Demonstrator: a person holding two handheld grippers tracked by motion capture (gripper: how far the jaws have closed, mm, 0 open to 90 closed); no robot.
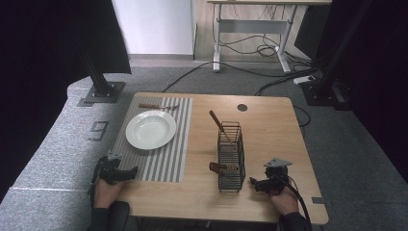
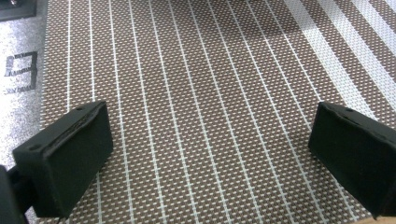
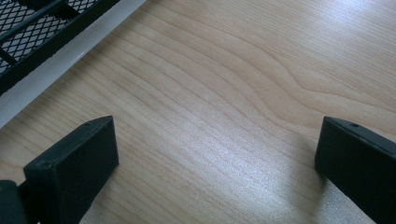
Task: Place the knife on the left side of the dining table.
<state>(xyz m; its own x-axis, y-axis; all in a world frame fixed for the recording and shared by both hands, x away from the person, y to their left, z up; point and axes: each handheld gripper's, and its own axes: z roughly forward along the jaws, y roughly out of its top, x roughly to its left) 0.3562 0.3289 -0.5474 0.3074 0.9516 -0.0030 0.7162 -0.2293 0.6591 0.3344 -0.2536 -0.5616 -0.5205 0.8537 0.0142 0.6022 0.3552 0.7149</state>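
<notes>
Table (image 1: 269, 125): a light wooden top is seen from above, in the middle of the high view, with grey carpet around it.
Placemat (image 1: 179, 139): a brown and white striped mat is laid on the left half of the table; in the left gripper view its weave (image 2: 201, 93) is seen close up.
Plate (image 1: 150, 129): a white plate is set on the placemat, left of centre.
Left gripper (image 1: 129, 173): it is held at the lower left, over the near corner of the placemat; its jaws are spread wide, with nothing between them.
Wire basket (image 1: 230, 156): a tall black basket is placed right of centre; brown handles are seen sticking out of it.
Right gripper (image 1: 253, 184): it is held at the lower right, just beside the wire basket, over bare wood; its jaws are spread wide and nothing is gripped.
Utensil (image 1: 156, 106): a brown-handled piece is laid at the far edge of the placemat, beyond the plate.
</notes>
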